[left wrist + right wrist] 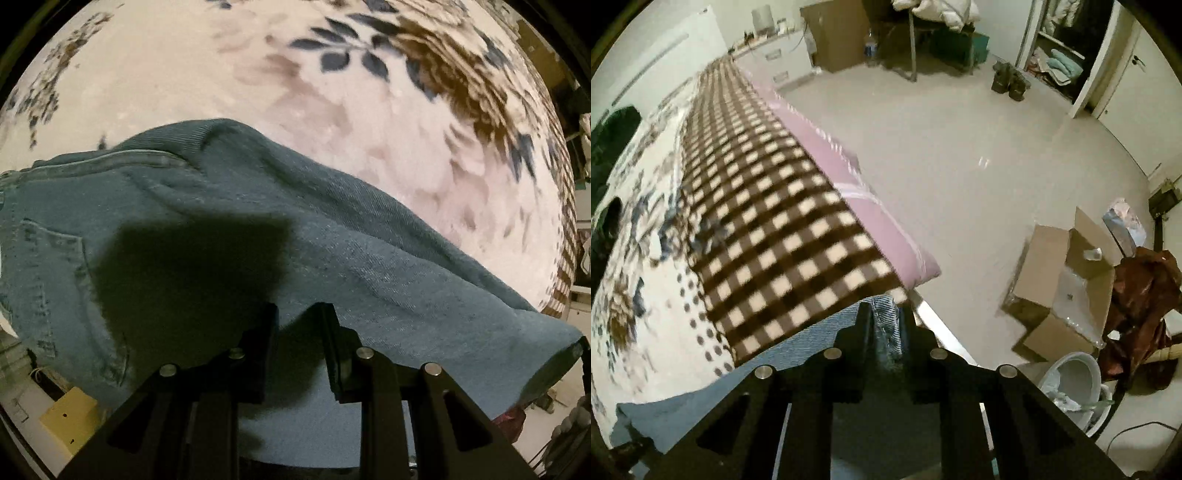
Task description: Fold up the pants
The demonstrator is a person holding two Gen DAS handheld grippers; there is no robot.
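I have the blue denim pants [332, 240] lifted over the bed, above the pale floral blanket [184, 66], with a back pocket and the waistband seam showing toward the left of my left wrist view. My left gripper [299, 317] has its tongs part open with denim draped across and between them; I cannot tell whether they really pinch the cloth. My right gripper [884, 325] has its tongs narrow, clamped on a bunched fold of denim near the bed's corner, where the brown-and-cream checked blanket [768, 229] meets the pink mattress edge [849, 177].

I judge this cloth to be heavy and fairly stiff for fabric, yet limp when hung: it sags between my two holds and should keep a crease once laid flat. Thick seams and the waistband look like the surest places to take hold, since plain panels may slip.

The long axis seems to run from the waistband at the left down toward the lower right of the left view, legs trailing toward my right gripper.
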